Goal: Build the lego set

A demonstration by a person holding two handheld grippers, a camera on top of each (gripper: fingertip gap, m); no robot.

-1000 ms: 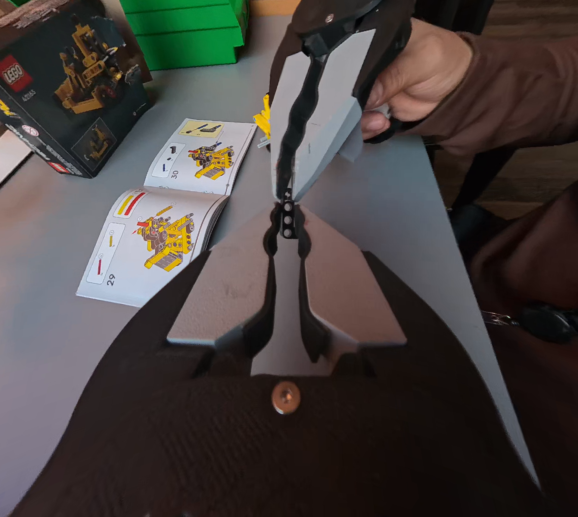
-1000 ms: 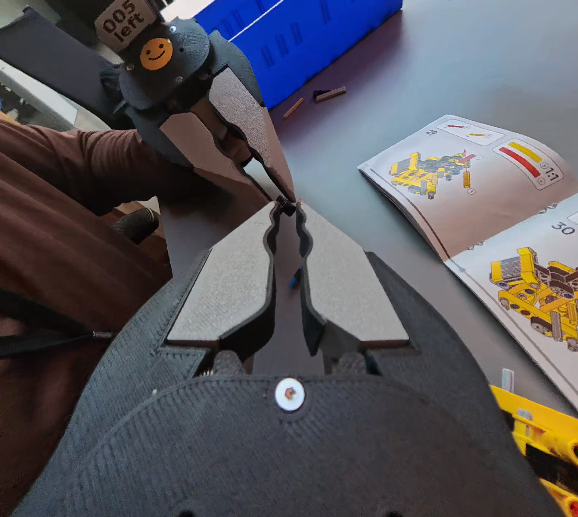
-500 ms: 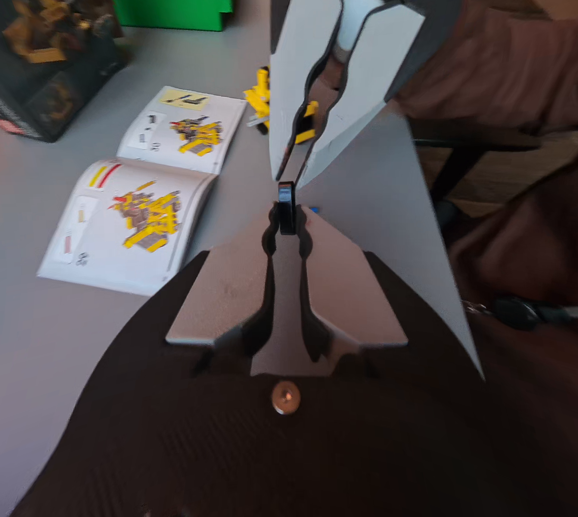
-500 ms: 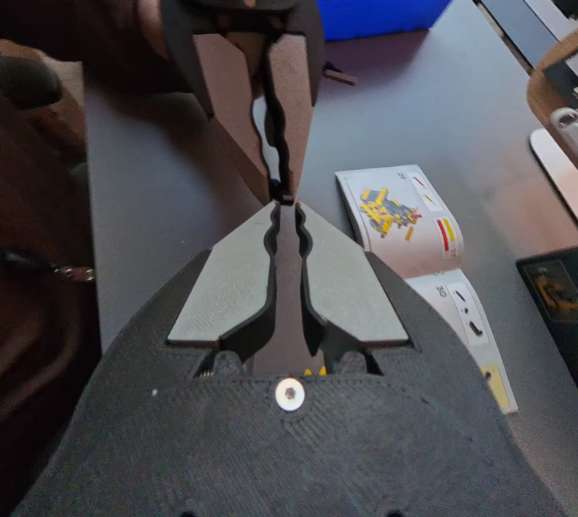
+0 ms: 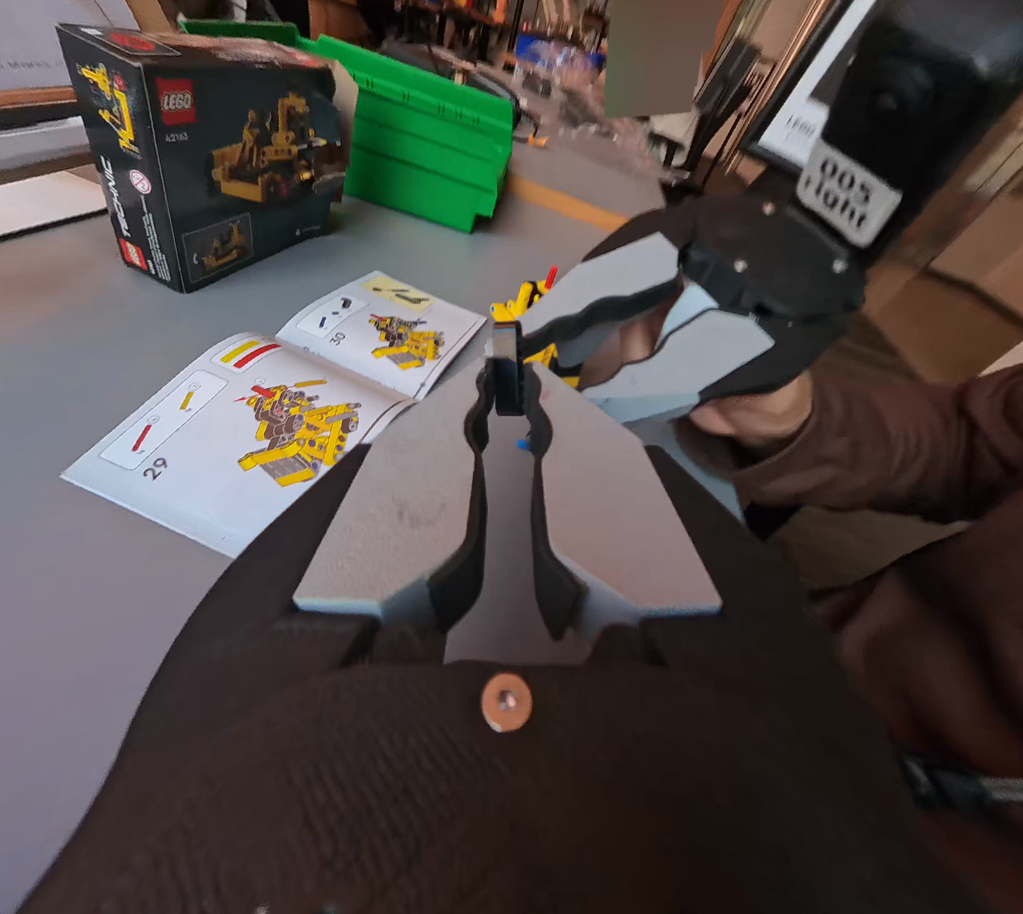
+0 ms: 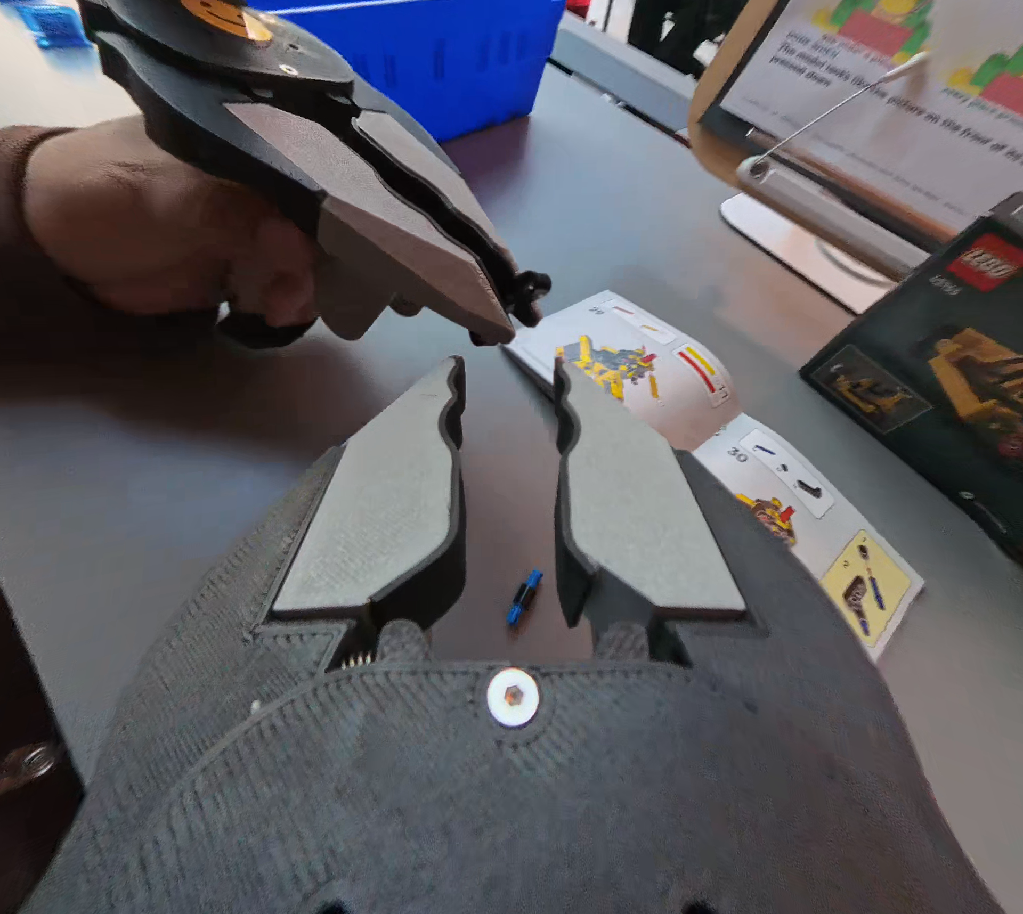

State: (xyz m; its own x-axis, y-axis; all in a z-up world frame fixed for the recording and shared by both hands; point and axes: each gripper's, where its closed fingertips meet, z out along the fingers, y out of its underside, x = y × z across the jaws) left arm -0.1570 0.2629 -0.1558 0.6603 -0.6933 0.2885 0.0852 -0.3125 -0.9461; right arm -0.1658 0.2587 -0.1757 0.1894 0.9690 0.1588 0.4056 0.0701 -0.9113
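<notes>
My left gripper [image 5: 506, 378] is shut on a small black lego piece [image 5: 507, 361] and holds it above the grey table; it also shows in the right wrist view [image 6: 506, 320] with the black piece [image 6: 528, 292] sticking out of its tips. My right gripper [image 6: 508, 370] is open and empty, just in front of the left one; in the left wrist view [image 5: 540, 356] it hangs to the right. A small blue and black pin [image 6: 524, 597] lies on the table under it. The yellow lego model [image 5: 523, 303] stands partly hidden behind the right gripper.
An open instruction booklet [image 5: 265, 406] lies on the table, also in the right wrist view [image 6: 681, 422]. The dark set box [image 5: 205, 157] and a green bin [image 5: 432, 146] stand behind it. A blue bin [image 6: 409, 18] and a sign on a stand [image 6: 863, 74] stand farther off. The tips of both grippers are at nearly the same place.
My right gripper has opened and drawn back from the black piece, which stays in my left gripper. Both grippers have tilted up, so more of the room shows.
</notes>
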